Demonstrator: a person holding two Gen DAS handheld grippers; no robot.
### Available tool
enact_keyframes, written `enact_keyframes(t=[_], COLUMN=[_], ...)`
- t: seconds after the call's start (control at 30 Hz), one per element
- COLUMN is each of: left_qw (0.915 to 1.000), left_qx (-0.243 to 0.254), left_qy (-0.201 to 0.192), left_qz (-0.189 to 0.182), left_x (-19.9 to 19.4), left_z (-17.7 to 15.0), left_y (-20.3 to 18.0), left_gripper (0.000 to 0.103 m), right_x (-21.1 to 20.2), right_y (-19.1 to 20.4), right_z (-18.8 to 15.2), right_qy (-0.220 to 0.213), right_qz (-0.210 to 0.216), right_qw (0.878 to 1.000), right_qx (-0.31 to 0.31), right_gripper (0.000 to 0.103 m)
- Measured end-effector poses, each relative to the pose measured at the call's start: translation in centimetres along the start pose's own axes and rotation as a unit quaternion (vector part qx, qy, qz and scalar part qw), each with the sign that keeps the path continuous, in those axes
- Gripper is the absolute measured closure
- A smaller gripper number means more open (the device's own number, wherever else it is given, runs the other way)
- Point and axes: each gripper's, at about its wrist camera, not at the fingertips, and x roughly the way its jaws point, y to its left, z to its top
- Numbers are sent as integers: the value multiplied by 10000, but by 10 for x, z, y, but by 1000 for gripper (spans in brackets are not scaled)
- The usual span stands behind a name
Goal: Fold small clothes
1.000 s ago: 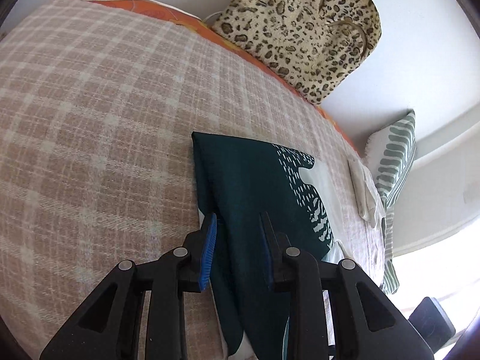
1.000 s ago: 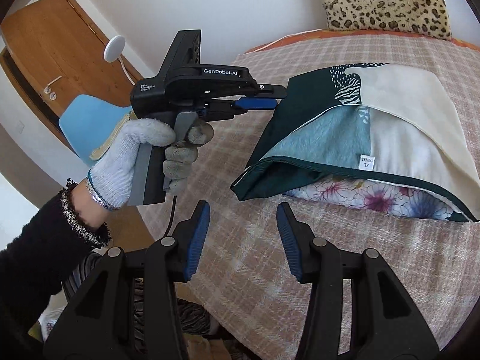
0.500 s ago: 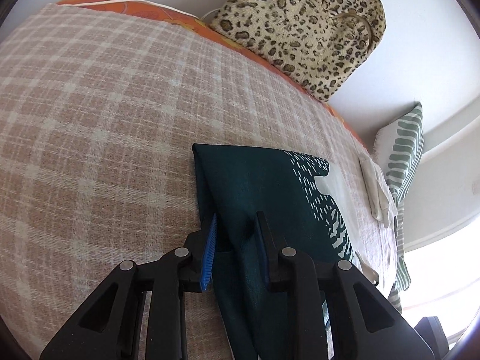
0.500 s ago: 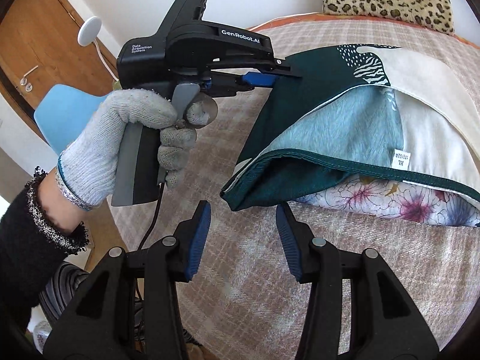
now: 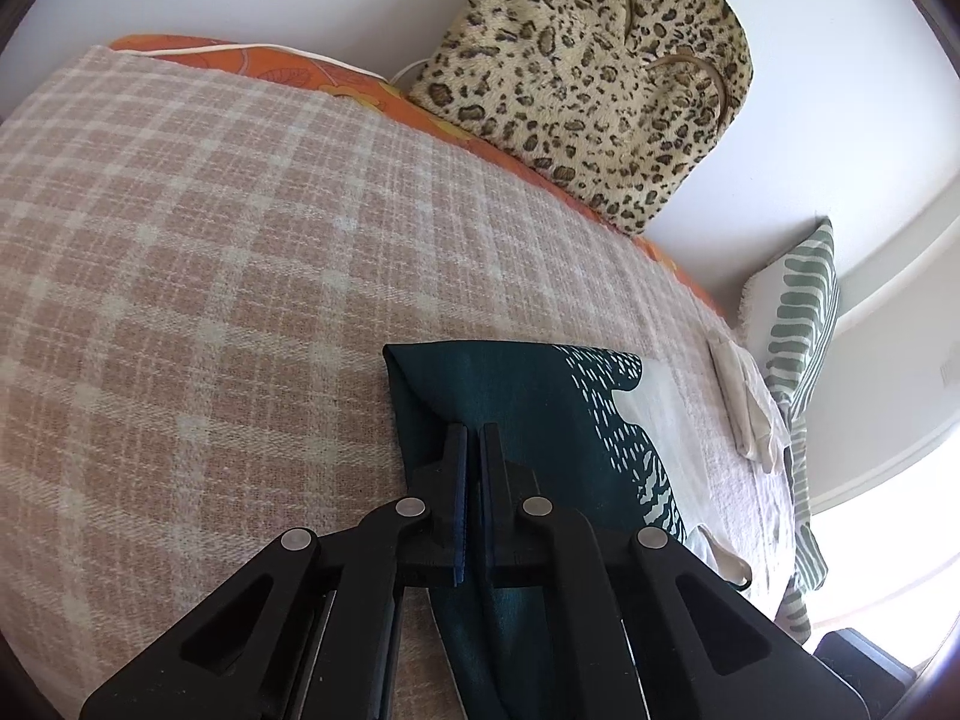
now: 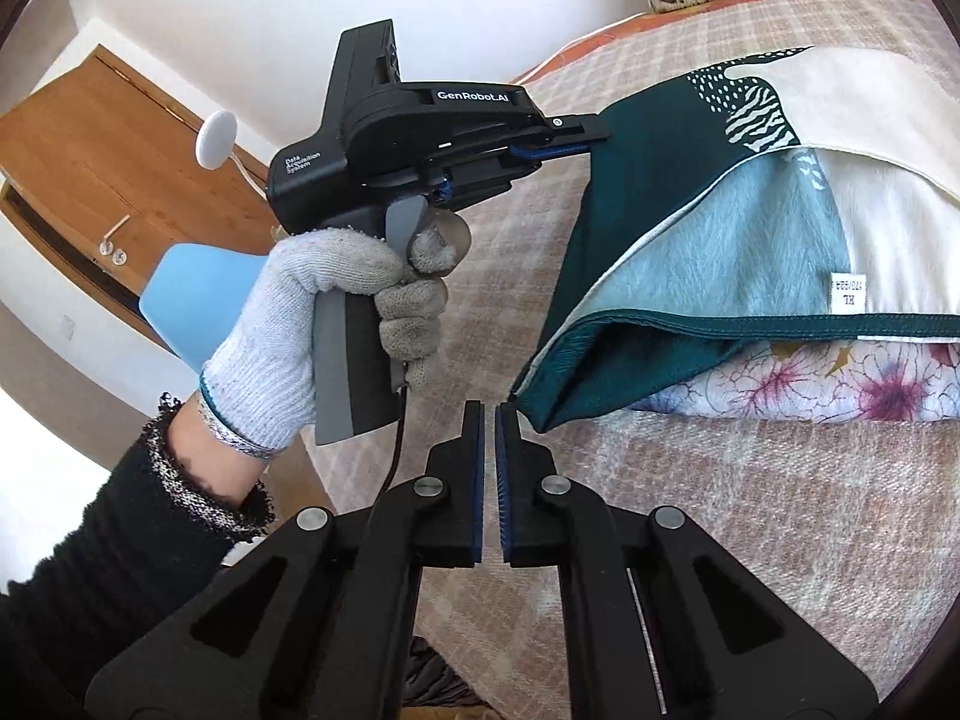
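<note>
Gripping the dark green garment (image 5: 516,396) on the bed (image 5: 180,276), left tool (image 5: 474,438) clamps one corner; right tool (image 6: 489,414) clenched at another, seemingly pinching cloth; next, lift both corners together and fold.

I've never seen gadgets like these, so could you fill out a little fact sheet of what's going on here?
Surface: plaid blanket on a bed
Garment: dark green printed garment, part folded, size label showing
Left gripper: shut on the garment's green fold
Right gripper: shut, tips at the garment's near corner; grip unclear
Gloved hand: holds the left gripper
Behind: leopard-print bag, striped pillow
</note>
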Motion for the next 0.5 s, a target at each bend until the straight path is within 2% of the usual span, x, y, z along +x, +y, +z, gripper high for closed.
enact_keyframes(t=[0.03,0.1,0.17,0.23,0.27,0.3,0.4,0.47,0.5], left_qw=[10000,10000,10000,9997,9996,9995,9993,9991,9990], left_qx=[4,-16,-41,-131,-143,-143,-272,-307,-294], left_qy=[-39,-27,78,151,177,200,265,302,322], left_qz=[30,-29,-43,-147,-191,-187,-33,-17,7], left_x=[-1,-1,2,2,2,2,5,9,11], left_z=[1,2,2,1,1,1,1,0,-1], left_y=[0,0,1,2,2,2,5,6,6], left_gripper=[101,101,101,100,99,94,80,80,80], right_x=[1,10,16,14,13,12,2,-5,-7], right_y=[1,4,1,-4,-4,-3,1,8,11], right_z=[0,-2,-3,-3,-4,-4,-10,-13,-16], right_qy=[-38,8,152,233,257,238,151,-2,-54], right_qz=[6,-377,-578,-608,-667,-750,-1034,-1287,-1432], right_qw=[10000,9992,9982,9979,9974,9969,9943,9909,9883], right_qx=[1,-128,-95,28,16,-32,-226,-401,-523], right_gripper=[98,98,98,97,96,95,74,60,59])
